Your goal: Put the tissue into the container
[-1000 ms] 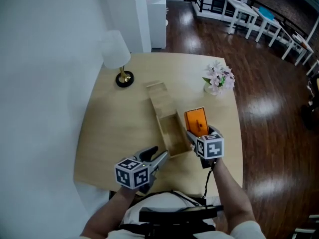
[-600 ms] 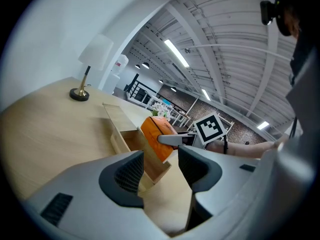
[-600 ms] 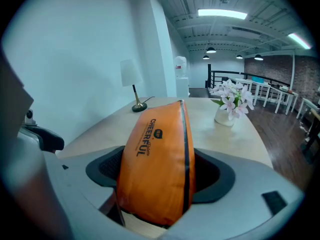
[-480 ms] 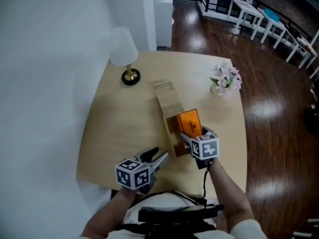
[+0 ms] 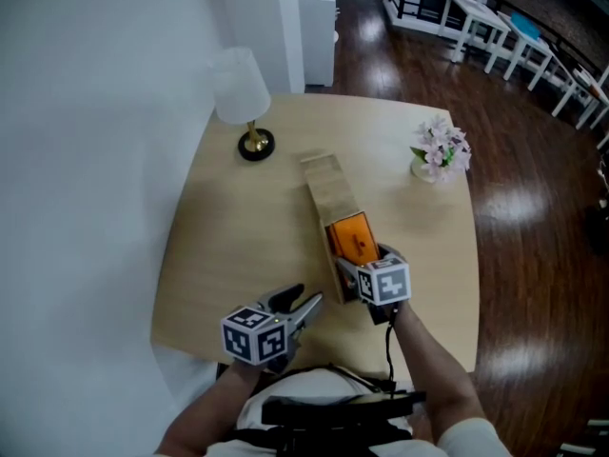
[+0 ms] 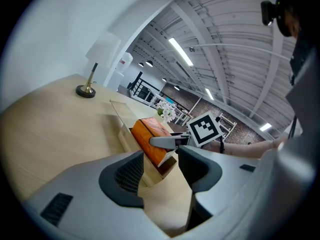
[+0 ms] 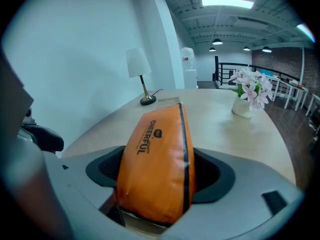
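Head view, looking steeply down: a person is standing at a pale wooden surface (image 5: 238, 236), both forearms reaching forward, a gripper in each hand. The right gripper (image 5: 360, 260) is stretching out over the near end of a long, narrow wooden container (image 5: 328, 188), its marker cube facing up. An orange tissue pack (image 5: 349, 237) is sitting between its fingers, directly over the container's open near end. The left gripper (image 5: 303, 301) is hovering low and to the left of the right fingers, near the surface's front edge, pointing toward the container. A white lamp (image 5: 243, 103) and a vase of pink flowers (image 5: 441, 150) are standing well beyond both sets of fingers.

Left gripper view: the two grey fingers (image 6: 127, 176) are standing wide apart with nothing between them, only bare surface. Just ahead of them the tissue pack is leaning at a tilt, its lower end dipping between the container's walls and its upper part showing above the rim. One finger of the right gripper is pressing along the pack's side.

Right gripper view: the fingers (image 7: 215, 176) are clamping the tissue pack from both sides, spread wide by it. The pack is filling the gap and pointing forward, away from the fingers, along the container toward the lamp.
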Action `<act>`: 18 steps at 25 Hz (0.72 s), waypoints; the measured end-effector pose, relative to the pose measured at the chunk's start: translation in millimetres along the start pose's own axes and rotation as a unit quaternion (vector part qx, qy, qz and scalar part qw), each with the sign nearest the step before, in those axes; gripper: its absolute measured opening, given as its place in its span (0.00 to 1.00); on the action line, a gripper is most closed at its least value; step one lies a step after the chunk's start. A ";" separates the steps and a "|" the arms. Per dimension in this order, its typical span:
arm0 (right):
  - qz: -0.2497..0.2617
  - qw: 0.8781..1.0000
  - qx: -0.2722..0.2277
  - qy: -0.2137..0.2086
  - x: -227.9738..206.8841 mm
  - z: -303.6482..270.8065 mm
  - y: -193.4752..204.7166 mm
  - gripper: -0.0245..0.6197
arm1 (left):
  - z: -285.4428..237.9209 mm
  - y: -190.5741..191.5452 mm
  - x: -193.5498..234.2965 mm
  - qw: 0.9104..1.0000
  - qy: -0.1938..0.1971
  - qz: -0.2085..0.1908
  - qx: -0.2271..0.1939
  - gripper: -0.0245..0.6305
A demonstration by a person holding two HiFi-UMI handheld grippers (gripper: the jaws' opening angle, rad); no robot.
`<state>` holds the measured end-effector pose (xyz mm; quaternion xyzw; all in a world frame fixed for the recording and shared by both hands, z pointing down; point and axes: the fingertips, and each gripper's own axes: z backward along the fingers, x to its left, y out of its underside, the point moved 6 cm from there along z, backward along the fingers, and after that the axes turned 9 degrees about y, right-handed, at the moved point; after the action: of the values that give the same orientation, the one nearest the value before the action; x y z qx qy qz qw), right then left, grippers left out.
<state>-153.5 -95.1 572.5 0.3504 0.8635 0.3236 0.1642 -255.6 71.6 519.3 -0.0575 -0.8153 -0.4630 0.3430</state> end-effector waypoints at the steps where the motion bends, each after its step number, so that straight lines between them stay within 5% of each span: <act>1: 0.000 1.000 0.002 -0.001 1.5 -1.8 0.0 0.68 | 0.4 0.3 1.3 1.000 0.000 0.002 0.001 0.36; 18: -0.014 1.000 0.007 0.024 6.0 -21.9 9.8 0.68 | 0.5 2.9 5.5 1.000 0.000 0.010 0.005 0.36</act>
<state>-164.0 -95.2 594.9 0.3317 0.8743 0.3234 0.1449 -258.9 72.4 524.6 -0.0643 -0.8170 -0.4555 0.3478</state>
